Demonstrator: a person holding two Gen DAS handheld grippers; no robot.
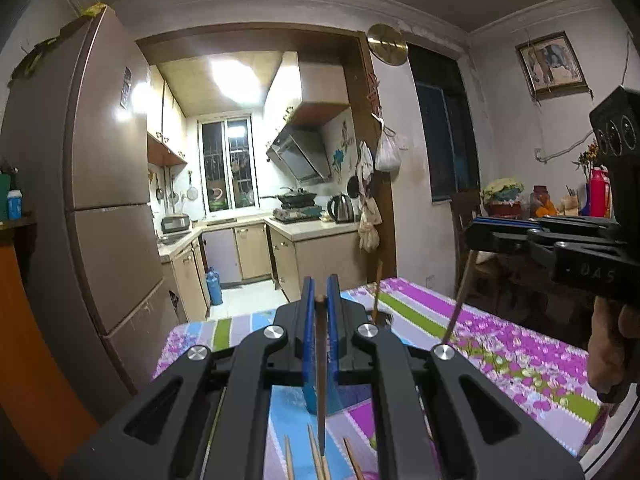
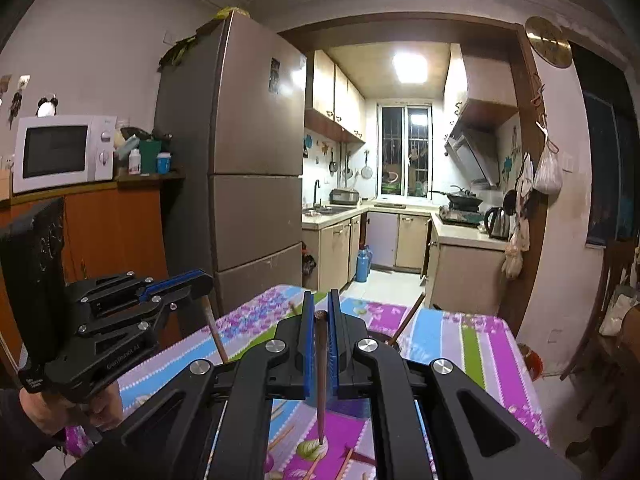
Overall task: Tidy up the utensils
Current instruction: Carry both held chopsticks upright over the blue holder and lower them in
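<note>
A dark brown chopstick [image 1: 321, 380] is sitting clamped between the blue pads of the left gripper [image 1: 319, 292], running down between them with its thin tip hanging above the counter [image 1: 500, 344]. The right gripper [image 2: 320, 304] is likewise pinching a second dark chopstick [image 2: 321, 384], its blunt end showing at the pad tips and its point dangling over the flowered cloth. Both are being held in the air, well apart from each other, and each gripper is showing in the other's view with its stick slanting down beneath it.

Below the left gripper, three paler loose chopsticks [image 1: 316, 456] are lying on the counter, partly hidden by the gripper body. A dark holder [image 2: 380, 338] is standing further along the counter with another chopstick [image 2: 406, 320] leaning out of it; its shape is hard to make out behind the linkage. A hand [image 2: 72, 404] is gripping the left handle.

Beyond the counter a tall fridge [image 2: 248, 152] is standing beside the kitchen doorway.
</note>
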